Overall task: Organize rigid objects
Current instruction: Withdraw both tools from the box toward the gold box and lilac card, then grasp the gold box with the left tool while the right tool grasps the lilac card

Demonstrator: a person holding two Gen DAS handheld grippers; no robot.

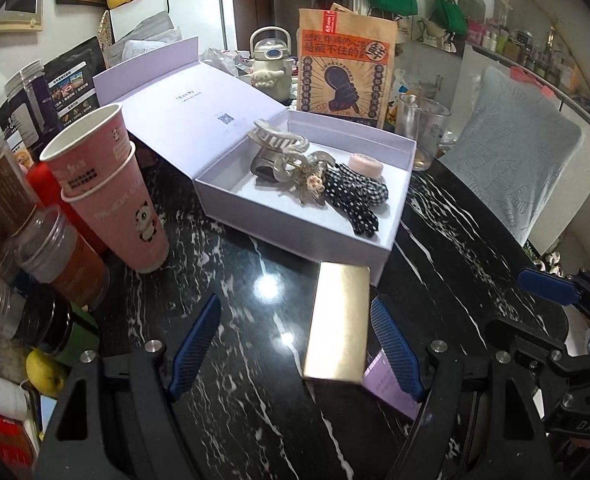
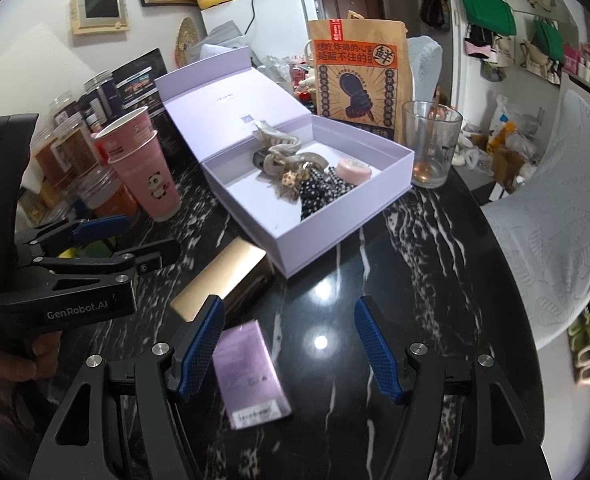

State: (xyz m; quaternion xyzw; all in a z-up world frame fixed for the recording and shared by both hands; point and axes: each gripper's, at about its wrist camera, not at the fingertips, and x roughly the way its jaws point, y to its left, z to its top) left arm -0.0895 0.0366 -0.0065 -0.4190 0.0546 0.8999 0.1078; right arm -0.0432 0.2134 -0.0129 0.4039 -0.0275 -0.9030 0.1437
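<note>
An open lavender box [image 1: 231, 204] [image 2: 335, 240] stands on the black marble table. It holds hair claws [image 1: 279, 152] [image 2: 279, 152], a polka-dot bow [image 1: 355, 200] [image 2: 319, 196] and a pink round case [image 1: 366, 165] [image 2: 354, 171]. A gold box [image 1: 339, 320] [image 2: 219, 280] lies in front of it, with a small purple packet [image 1: 383, 384] [image 2: 251, 368] beside it. My left gripper [image 1: 295, 344] is open and empty, its right finger beside the gold box. My right gripper [image 2: 291, 348] is open and empty over the purple packet.
Stacked pink paper cups [image 1: 111, 188] [image 2: 143, 164] and several jars [image 1: 55, 252] stand at the left. A glass [image 1: 423, 132] [image 2: 431, 140] and a brown paper bag [image 1: 347, 64] [image 2: 359, 72] stand behind the box. A chair with a pale cushion [image 1: 511, 152] is at the right.
</note>
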